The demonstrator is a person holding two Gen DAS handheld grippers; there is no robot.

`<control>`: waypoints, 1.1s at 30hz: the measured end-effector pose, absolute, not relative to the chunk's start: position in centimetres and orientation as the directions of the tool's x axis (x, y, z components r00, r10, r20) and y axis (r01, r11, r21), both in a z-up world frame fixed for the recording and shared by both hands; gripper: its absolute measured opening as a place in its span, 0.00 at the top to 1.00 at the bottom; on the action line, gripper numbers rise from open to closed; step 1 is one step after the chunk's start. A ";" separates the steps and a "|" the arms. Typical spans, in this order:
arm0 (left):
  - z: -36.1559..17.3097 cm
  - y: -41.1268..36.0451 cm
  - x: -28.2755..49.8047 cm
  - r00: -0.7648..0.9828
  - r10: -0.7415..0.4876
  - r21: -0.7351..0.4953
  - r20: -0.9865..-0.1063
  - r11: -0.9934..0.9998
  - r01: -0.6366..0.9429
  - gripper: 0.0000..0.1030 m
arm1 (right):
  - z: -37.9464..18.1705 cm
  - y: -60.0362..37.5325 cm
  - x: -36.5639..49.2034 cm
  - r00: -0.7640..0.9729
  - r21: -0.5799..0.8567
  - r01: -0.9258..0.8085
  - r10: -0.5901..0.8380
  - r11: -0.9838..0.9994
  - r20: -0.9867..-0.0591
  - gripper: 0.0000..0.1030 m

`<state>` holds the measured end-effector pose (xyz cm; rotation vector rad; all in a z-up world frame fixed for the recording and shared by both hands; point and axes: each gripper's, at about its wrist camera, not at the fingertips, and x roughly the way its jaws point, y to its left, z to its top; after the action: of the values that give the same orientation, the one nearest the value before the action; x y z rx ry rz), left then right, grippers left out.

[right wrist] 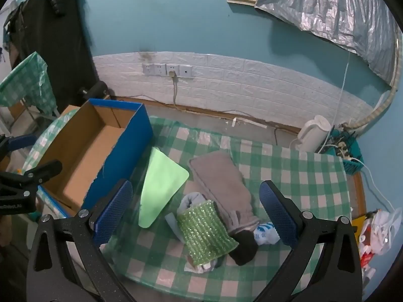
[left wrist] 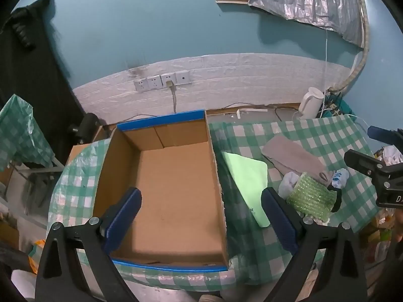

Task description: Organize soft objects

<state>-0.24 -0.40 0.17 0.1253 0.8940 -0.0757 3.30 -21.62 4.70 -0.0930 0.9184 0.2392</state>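
both tongs are hanging wide open and gripping nothing: the left gripper [left wrist: 201, 216] is hovering over the bare cardboard box [left wrist: 173, 183], while the right gripper [right wrist: 199, 216] is hovering above the soft pile on the checked tablecloth [right wrist: 289, 176]. that pile is lying just beside the box: a flat light green cloth [right wrist: 161, 188], a grey towel [right wrist: 221, 183], a green bubble-textured pouch [right wrist: 204, 229], a dark sock [right wrist: 245, 248] and a white-and-blue sock [right wrist: 264, 234], the last four overlapping each other. everything is looking light, limp and unbreakable, so pinching a raised fold or bunched edge is probably working better than pressing on a flat middle; the pouch may be crinkling and slipping. the left view is showing the box floor whole, the right view is showing the pile's near side and the box's blue outer wall.
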 end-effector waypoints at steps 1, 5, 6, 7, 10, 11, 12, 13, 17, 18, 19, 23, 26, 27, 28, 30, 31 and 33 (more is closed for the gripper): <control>0.1 -0.4 -0.3 0.623 -0.016 0.076 -0.782 0.990 0.120 0.06 | 4.6 -21.7 3.2 0.582 0.021 -0.245 0.165 0.969 -0.796 0.02; 0.1 -0.5 -0.2 0.616 -0.027 0.065 -0.787 0.990 0.127 0.06 | 4.5 -21.7 3.2 0.583 0.022 -0.243 0.164 0.970 -0.795 0.02; 0.0 -0.6 -0.3 0.613 -0.030 0.063 -0.789 0.990 0.128 0.06 | 4.5 -21.7 3.2 0.584 0.022 -0.243 0.164 0.970 -0.795 0.02; 0.0 -0.6 -0.3 0.612 -0.031 0.061 -0.790 0.990 0.129 0.06 | 4.5 -21.6 3.2 0.584 0.021 -0.243 0.164 0.970 -0.795 0.02; -0.1 -0.6 -0.4 0.613 -0.031 0.061 -0.789 0.990 0.129 0.06 | 4.4 -21.7 3.1 0.584 0.022 -0.242 0.164 0.970 -0.795 0.02; -0.1 -0.6 -0.4 0.613 -0.031 0.061 -0.790 0.990 0.128 0.06 | 4.6 -21.7 3.1 0.583 0.022 -0.242 0.164 0.970 -0.796 0.02; -0.1 -0.7 -0.4 0.613 -0.032 0.060 -0.790 0.990 0.128 0.06 | 4.6 -21.7 3.1 0.583 0.022 -0.243 0.164 0.970 -0.796 0.02; -0.2 -0.7 -0.4 0.612 -0.033 0.059 -0.790 0.990 0.128 0.06 | 4.5 -21.7 3.1 0.583 0.022 -0.243 0.164 0.970 -0.796 0.02; -0.3 -0.8 -0.5 0.610 -0.035 0.054 -0.792 0.990 0.127 0.06 | 4.6 -21.7 3.1 0.583 0.022 -0.243 0.164 0.970 -0.796 0.02; -0.4 -0.8 -0.5 0.608 -0.038 0.050 -0.793 0.991 0.127 0.06 | 4.5 -21.7 3.1 0.583 0.022 -0.243 0.164 0.970 -0.796 0.02; -0.4 -0.8 -0.5 0.606 -0.040 0.047 -0.794 0.991 0.126 0.06 | 4.6 -21.7 3.1 0.583 0.024 -0.242 0.166 0.970 -0.795 0.02; -0.5 -0.6 -0.4 0.599 -0.046 0.035 -0.800 0.992 0.124 0.06 | 4.6 -21.7 3.1 0.582 0.024 -0.243 0.166 0.970 -0.796 0.02; -0.5 -0.5 -0.3 0.593 -0.051 0.028 -0.804 0.992 0.124 0.06 | 4.6 -21.8 3.2 0.582 0.025 -0.243 0.166 0.970 -0.796 0.02; -0.5 -0.4 -0.2 0.592 -0.052 0.027 -0.804 0.992 0.123 0.06 | 4.5 -21.5 3.1 0.581 0.025 -0.243 0.166 0.970 -0.797 0.02; -0.5 -0.5 -0.3 0.592 -0.051 0.028 -0.804 0.992 0.123 0.06 | 4.5 -21.6 3.1 0.581 0.024 -0.242 0.165 0.970 -0.797 0.02; -0.5 -0.5 -0.3 0.592 -0.053 0.026 -0.805 0.992 0.124 0.06 | 4.5 -21.6 3.1 0.580 0.026 -0.243 0.167 0.970 -0.797 0.02; -0.5 -0.5 -0.3 0.590 -0.054 0.024 -0.805 0.992 0.124 0.06 | 4.5 -21.5 3.1 0.579 0.026 -0.244 0.167 0.969 -0.798 0.02; -0.5 -0.4 -0.2 0.588 -0.057 0.018 -0.807 0.992 0.121 0.06 | 4.4 -21.5 3.0 0.580 0.025 -0.244 0.166 0.970 -0.798 0.02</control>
<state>-0.23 -0.43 -0.55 0.0739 0.9365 -0.1036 2.97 -21.49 4.40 -0.0905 0.9223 0.2398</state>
